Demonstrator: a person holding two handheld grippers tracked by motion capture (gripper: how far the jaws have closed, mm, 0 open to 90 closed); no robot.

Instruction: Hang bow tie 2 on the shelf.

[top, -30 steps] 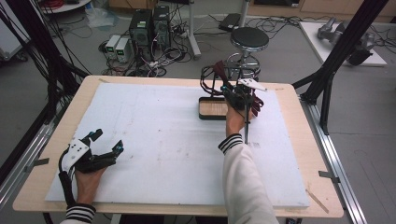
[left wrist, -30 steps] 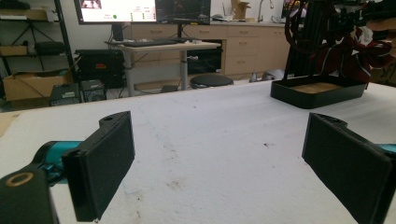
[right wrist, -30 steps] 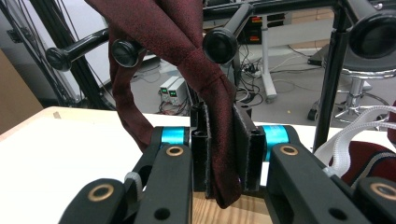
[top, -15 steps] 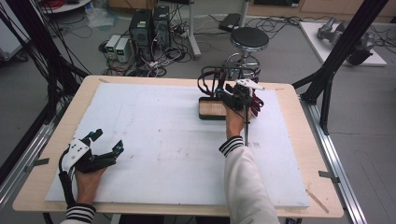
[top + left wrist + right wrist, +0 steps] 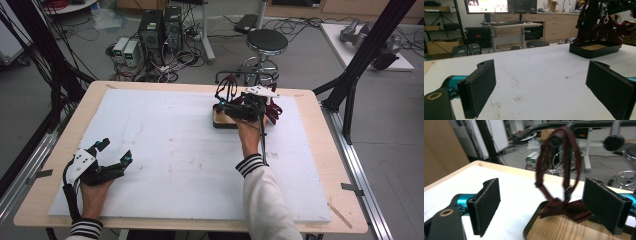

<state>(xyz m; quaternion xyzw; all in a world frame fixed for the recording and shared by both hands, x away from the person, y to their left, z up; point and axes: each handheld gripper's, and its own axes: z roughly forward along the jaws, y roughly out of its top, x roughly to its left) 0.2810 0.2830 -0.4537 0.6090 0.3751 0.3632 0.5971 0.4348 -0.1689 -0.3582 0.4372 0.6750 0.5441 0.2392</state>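
Note:
A dark red bow tie [image 5: 566, 210] lies in a black tray with a wooden floor [image 5: 544, 232]. Its strap [image 5: 544, 162] loops up over a black bar. My right gripper [image 5: 541, 207] faces it just above the tray. Its jaws have just been opening and now stand wide, and the pads [image 5: 487, 205] touch nothing. From above, the right gripper [image 5: 227, 105] hovers over the tray [image 5: 218, 121] at the table's far middle. My left gripper [image 5: 116, 151] rests open and empty on the white mat near the front left.
A white mat [image 5: 170, 150] covers the wooden table [image 5: 310, 120]. More dark red cloth [image 5: 274, 111] hangs at the tray's right side. In the left gripper view the tray [image 5: 594, 51] stands far off at the right. A stool [image 5: 267, 42] and computers stand behind the table.
The right gripper has shifted a little over the tray and risen slightly. The left gripper has stayed where it was.

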